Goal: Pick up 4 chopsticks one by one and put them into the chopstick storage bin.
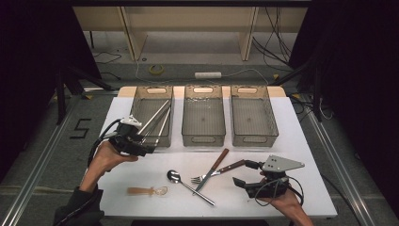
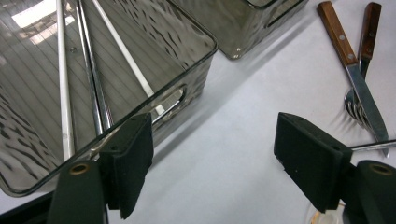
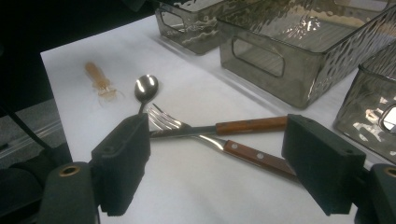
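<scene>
Left of centre in the high view, the left hand-held gripper (image 1: 149, 149) gapes wide and empty at the left bin's (image 1: 135, 106) near rim; the metal rods (image 1: 157, 120) lie inside. The right hand-held gripper (image 1: 245, 175), lower right, stands wide and empty over bare desk (image 1: 301, 141).

desk (image 1: 301, 141): white, plain
bins (image 1: 203, 115): smoky grey, see-through, rippled walls, ribbed floor
rods (image 1: 155, 117): silver, shiny
knife (image 1: 212, 170): reddish-brown wood handle with pale rivets, steel blade
fork (image 1: 217, 172): same brown handle, silver tines
spoon (image 1: 188, 185): silver, mirror bowl
small spoon (image 1: 146, 191): amber handle, clear bowl
tool pads (image 3: 123, 163): black, matt
</scene>
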The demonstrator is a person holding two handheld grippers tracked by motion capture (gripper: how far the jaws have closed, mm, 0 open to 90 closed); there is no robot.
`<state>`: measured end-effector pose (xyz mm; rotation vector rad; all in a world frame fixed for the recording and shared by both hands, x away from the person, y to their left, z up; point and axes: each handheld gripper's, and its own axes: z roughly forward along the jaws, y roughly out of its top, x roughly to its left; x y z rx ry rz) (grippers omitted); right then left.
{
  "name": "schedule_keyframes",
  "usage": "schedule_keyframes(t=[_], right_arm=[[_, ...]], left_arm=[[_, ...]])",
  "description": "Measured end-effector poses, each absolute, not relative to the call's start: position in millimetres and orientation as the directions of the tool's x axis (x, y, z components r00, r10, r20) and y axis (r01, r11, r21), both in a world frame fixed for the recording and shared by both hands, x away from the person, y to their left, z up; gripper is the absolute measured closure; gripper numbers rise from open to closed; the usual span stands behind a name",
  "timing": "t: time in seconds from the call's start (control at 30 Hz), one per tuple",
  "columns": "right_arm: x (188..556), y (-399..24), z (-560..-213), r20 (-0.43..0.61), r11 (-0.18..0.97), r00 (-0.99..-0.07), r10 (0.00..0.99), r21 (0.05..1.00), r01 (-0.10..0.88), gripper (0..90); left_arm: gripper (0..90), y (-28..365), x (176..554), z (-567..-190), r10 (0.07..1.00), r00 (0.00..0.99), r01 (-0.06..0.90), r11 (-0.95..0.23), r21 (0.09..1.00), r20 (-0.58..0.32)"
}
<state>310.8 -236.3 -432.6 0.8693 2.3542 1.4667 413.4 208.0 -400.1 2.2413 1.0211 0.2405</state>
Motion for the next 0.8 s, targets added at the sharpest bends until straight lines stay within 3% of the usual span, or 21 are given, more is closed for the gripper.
schedule_keyframes(t=[0.8], right_arm=[[311, -237, -434, 0.11, 0.322, -0.795, 0.596, 0.875, 0.362, 24.5]], left_arm=[[23.9, 201, 396, -402, 0.688, 0.721, 0.586, -0.537, 0.607, -0.087]])
